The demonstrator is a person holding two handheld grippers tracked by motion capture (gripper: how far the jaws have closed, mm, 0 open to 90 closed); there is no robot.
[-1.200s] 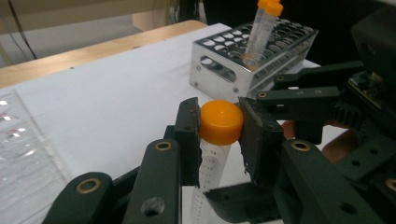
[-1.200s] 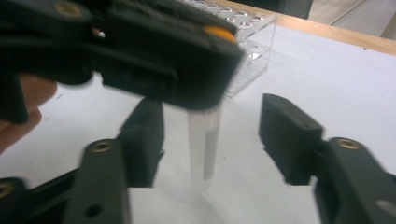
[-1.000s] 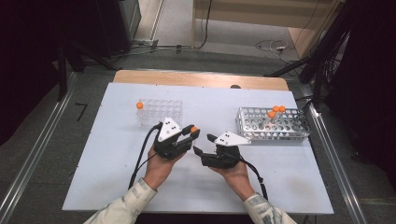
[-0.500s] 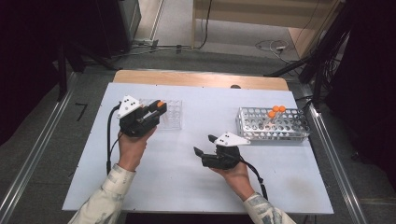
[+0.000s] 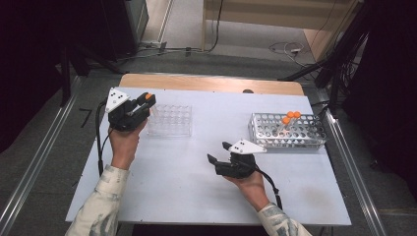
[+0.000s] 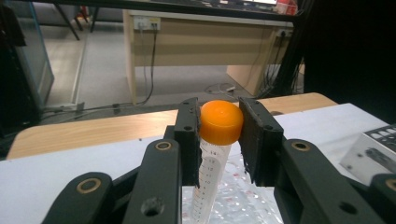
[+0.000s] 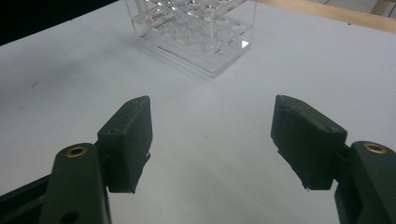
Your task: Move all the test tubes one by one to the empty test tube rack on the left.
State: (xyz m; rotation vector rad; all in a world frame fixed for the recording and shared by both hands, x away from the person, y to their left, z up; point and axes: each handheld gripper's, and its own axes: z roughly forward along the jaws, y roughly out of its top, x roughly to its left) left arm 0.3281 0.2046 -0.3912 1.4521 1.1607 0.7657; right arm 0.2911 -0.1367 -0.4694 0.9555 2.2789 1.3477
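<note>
White sheeting is covering the counter (image 5: 172, 177), with a strip of bare wood showing along its far edge and grey floor, cables and a wooden desk lying beyond it. Toward the far left of the counter, the left gripper (image 5: 140, 105) is hanging just beside the left end of a clear plastic rack (image 5: 169, 120), its jaws pinching an orange-capped tube (image 6: 212, 149). Seen from the left gripper view, the two black jaws are pressing on either side of the orange cap, and the graduated clear body of the tube is hanging straight down between them, over the glinting top of the clear rack. The person's left hand (image 5: 123, 142) is gripping the tool from behind, a pale patterned sleeve trailing back to the near edge. Nearer the middle of the counter, the right gripper (image 5: 219, 152) is lying low in the person's right hand, pointing left, its jaws standing spread with nothing between them but bare white surface; the right gripper view is showing the clear rack farther off ahead of it. Well apart, at the right side, a grey wire rack (image 5: 287, 130) is holding more orange-capped tubes (image 5: 291, 116).
</note>
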